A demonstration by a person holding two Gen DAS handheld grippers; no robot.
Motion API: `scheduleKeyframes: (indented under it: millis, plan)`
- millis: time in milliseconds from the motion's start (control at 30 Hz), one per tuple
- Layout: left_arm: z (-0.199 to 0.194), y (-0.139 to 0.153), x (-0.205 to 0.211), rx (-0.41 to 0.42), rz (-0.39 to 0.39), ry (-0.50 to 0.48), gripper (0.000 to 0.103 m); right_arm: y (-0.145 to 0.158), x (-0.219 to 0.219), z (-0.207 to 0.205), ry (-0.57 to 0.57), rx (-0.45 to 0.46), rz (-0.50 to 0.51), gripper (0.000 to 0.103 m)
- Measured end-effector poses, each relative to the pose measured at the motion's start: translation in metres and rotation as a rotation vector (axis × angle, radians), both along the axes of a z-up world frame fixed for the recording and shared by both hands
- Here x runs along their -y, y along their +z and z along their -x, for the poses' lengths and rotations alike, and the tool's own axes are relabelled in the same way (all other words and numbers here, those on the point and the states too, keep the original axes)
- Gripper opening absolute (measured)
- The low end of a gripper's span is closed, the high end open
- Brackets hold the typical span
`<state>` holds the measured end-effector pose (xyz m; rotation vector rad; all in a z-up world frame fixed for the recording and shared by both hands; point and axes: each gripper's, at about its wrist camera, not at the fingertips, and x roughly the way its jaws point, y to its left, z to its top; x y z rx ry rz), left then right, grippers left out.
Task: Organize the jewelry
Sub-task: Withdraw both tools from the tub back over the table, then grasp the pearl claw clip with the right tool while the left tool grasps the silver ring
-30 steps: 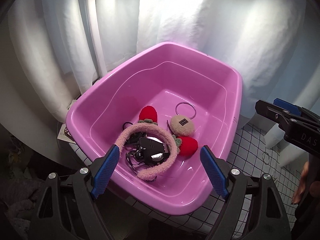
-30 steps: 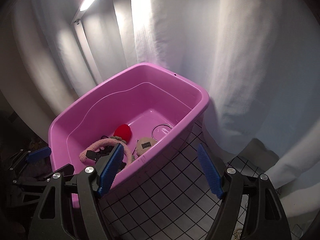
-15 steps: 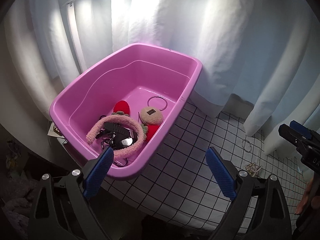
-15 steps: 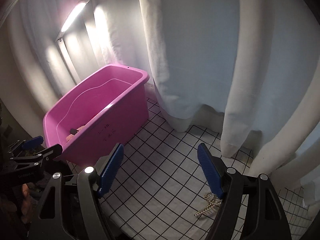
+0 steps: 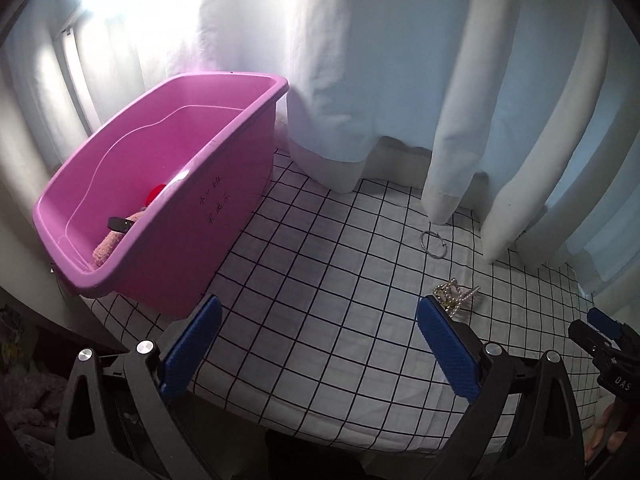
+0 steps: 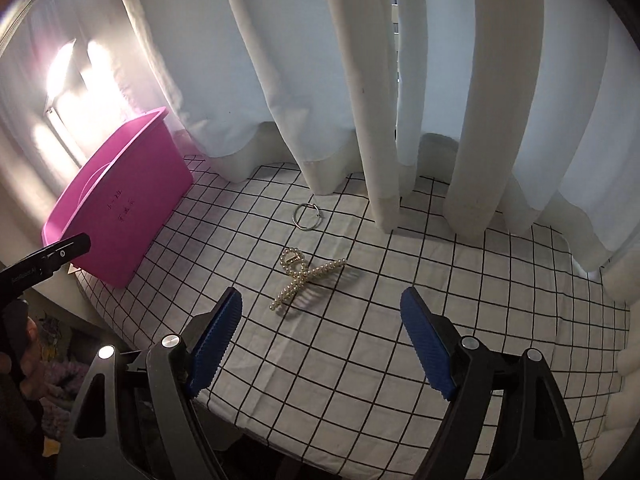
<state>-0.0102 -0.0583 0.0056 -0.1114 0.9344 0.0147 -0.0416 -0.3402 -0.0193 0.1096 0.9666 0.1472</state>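
Observation:
A pearl hair claw clip [image 6: 306, 278] lies on the checked cloth, just ahead of my open, empty right gripper [image 6: 322, 314]. A silver ring [image 6: 307, 216] lies beyond it near the curtain. In the left wrist view the clip [image 5: 456, 294] is partly behind my right finger and the ring [image 5: 433, 243] lies further back. My left gripper [image 5: 318, 322] is open and empty over the cloth. The pink tub [image 5: 172, 208] at the left holds a pink fuzzy headband [image 5: 108, 246], a red plush piece [image 5: 155, 193] and a black item [image 5: 120, 223]. The tub also shows in the right wrist view [image 6: 120, 208].
White curtains [image 6: 360, 80] hang along the back of the checked tablecloth [image 6: 400, 300]. The table's front edge curves just under both grippers. The right gripper's tip [image 5: 604, 334] shows at the far right of the left wrist view.
Both grippers have swung right, away from the pink tub. The clip and ring, unseen a second ago, are now in front of the right gripper. Both stay open.

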Motion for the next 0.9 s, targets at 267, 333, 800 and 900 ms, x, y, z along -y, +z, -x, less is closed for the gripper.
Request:
scheduleKeyframes:
  millis: [267,333,800,900]
  plan:
    - [-0.009,-0.018,0.032,-0.015,-0.008,-0.027,0.096,-0.029,0.011,0.010,-0.016,-0.026,-0.042,0.078]
    - [-0.015,-0.021,0.035,-0.021,-0.009,-0.031,0.096,-0.037,0.006,0.005,-0.018,-0.042,-0.057,0.078]
    - [-0.099,-0.066,0.040,-0.045,-0.029,-0.219,0.096,-0.103,-0.048,-0.056,-0.155,-0.103,-0.114,0.078]
    - [-0.116,-0.080,0.045,-0.057,-0.020,-0.261,0.096,-0.121,-0.057,-0.067,-0.202,-0.122,-0.109,0.078]
